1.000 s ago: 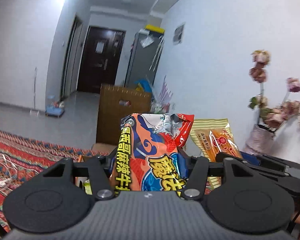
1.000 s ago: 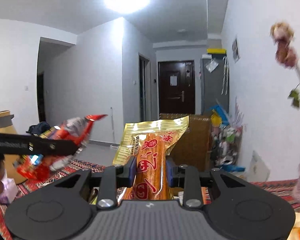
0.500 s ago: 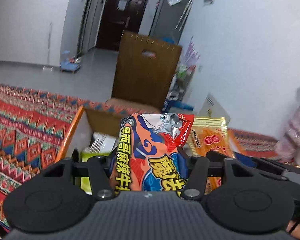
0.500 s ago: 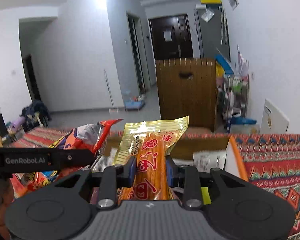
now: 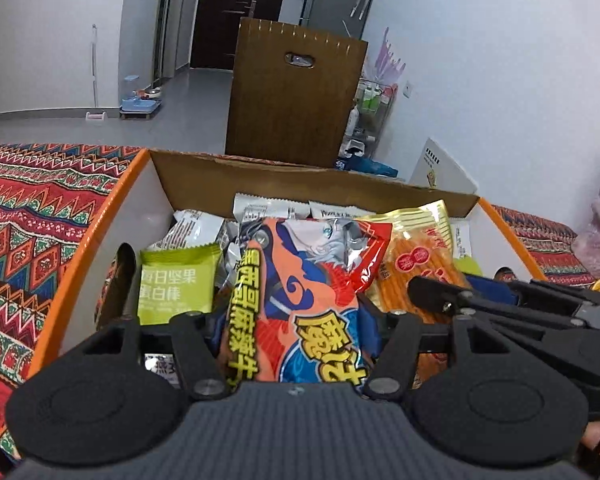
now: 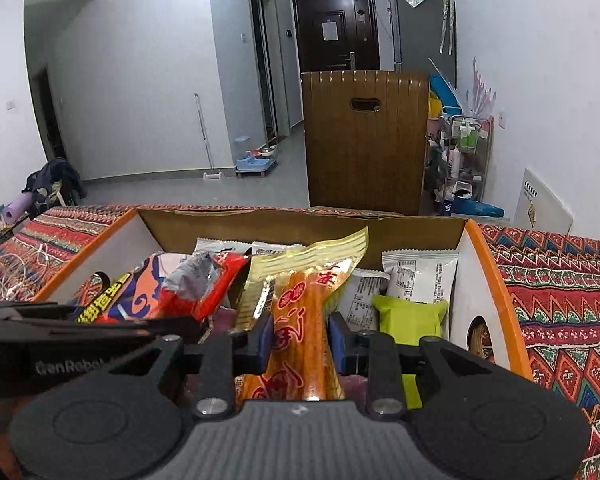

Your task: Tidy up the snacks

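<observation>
My left gripper (image 5: 296, 316) carries an orange-and-blue snack bag (image 5: 300, 292) with yellow lettering, a cartoon face and a red top corner; it stands upright between my jaws, which are opening, over the box (image 5: 100, 216). My right gripper (image 6: 300, 340) is clamped on a clear gold-edged sausage pack (image 6: 300, 308) with red print, upright, its top leaning right. The box is cardboard, with orange rims, white inner walls and a brown far wall. Inside it lie a green bar pack (image 5: 176, 284) at left, another green pack (image 6: 412, 316) at right, and white sachets (image 6: 420, 276) along the back.
</observation>
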